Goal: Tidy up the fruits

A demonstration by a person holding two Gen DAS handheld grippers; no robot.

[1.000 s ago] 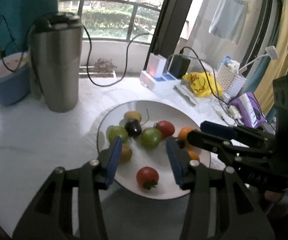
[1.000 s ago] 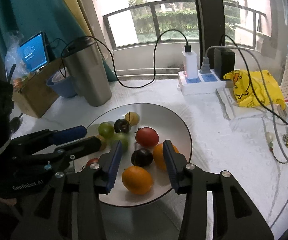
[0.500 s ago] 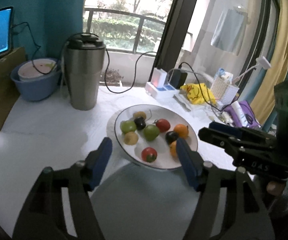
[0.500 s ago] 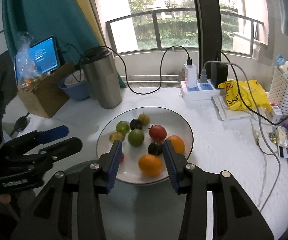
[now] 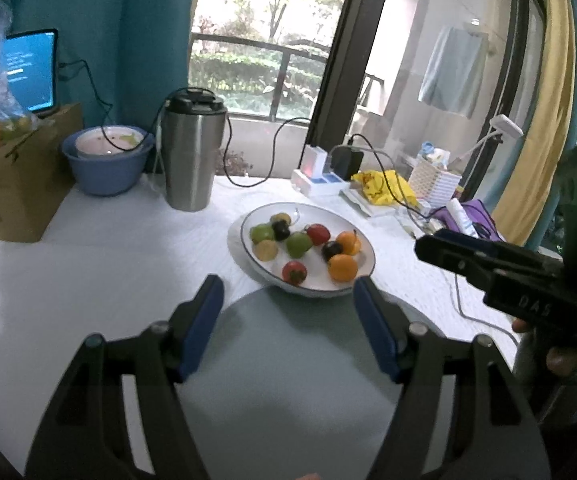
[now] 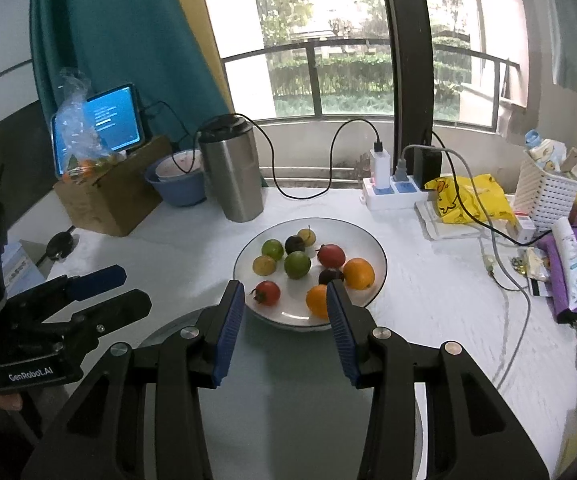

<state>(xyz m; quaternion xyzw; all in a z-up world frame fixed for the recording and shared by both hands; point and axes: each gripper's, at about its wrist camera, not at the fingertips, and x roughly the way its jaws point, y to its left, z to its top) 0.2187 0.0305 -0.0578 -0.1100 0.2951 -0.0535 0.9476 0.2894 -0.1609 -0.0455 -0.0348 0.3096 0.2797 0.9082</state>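
A lived-in home by a balcony window (image 6: 328, 76): a cluttered white bench (image 6: 428, 292) carries a power strip (image 6: 392, 192), steel tumbler (image 6: 234, 172), washbowl (image 5: 106, 160), and laundry (image 5: 452, 72) hangs outside.

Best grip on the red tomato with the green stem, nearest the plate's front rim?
Take the red tomato from above, fingers across its round sides left-right: both flanks look free, its stem points sideways, and the white plate rim blocks a low frontal approach.
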